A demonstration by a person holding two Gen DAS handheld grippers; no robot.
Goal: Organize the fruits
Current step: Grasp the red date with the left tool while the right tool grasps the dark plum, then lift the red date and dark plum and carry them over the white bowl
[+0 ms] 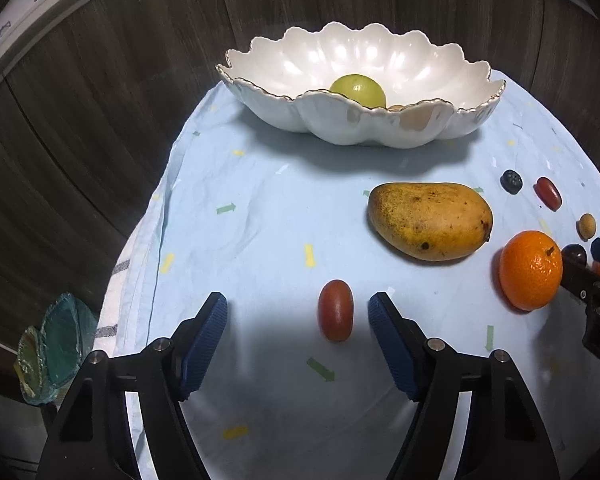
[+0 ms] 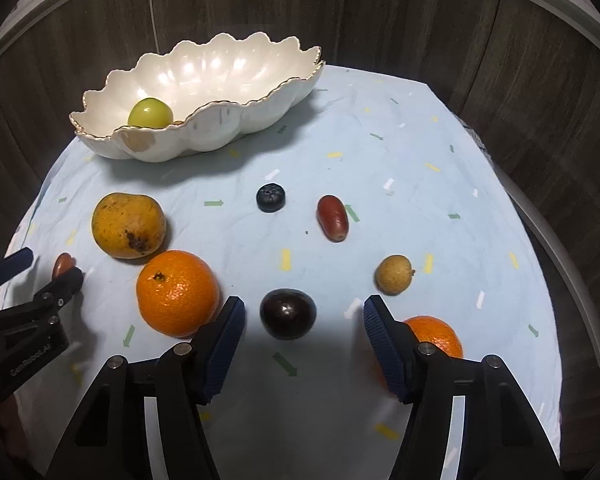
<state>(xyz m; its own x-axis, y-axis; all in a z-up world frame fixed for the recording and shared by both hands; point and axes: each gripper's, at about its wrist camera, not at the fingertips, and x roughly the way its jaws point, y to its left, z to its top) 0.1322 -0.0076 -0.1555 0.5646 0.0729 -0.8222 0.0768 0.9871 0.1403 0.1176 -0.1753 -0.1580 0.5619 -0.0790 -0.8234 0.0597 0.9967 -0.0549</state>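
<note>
Your left tool point(image 1: 298, 310) sits low over the desk point(image 1: 260, 220), jaws apart. The red date point(image 1: 335, 310) stands on the cloth between the blue pads point(image 1: 206, 340), nearer the right pad, touching neither. Its long axis runs straight away from you, along the tool's line. Nothing gripped.

Your right tool point(image 2: 304, 314) is likewise parted. The dark plum point(image 2: 287, 313) lies between its pads with a gap on each side; roundish, no clear long axis. Not held.

Just left of the right tool: an orange point(image 2: 176, 292), stem scar up and left. A second orange point(image 2: 436, 334) is partly hidden behind the right pad.

Farther out: the mango point(image 1: 430, 220), long axis crosswise in your left view, seen end-on from the right. A small tan fruit point(image 2: 394, 274) sits right of the plum.

Beyond: a blueberry point(image 2: 271, 197), and a second date point(image 2: 332, 218), long axis angled away and leftward.

Farthest: the white scalloped bowl point(image 2: 228, 132), gold rim, long axis across the desk, a green fruit point(image 2: 150, 113) inside.

Writing: the left tool's body, seen in the right view, reads "GenRobot.AI".
</note>
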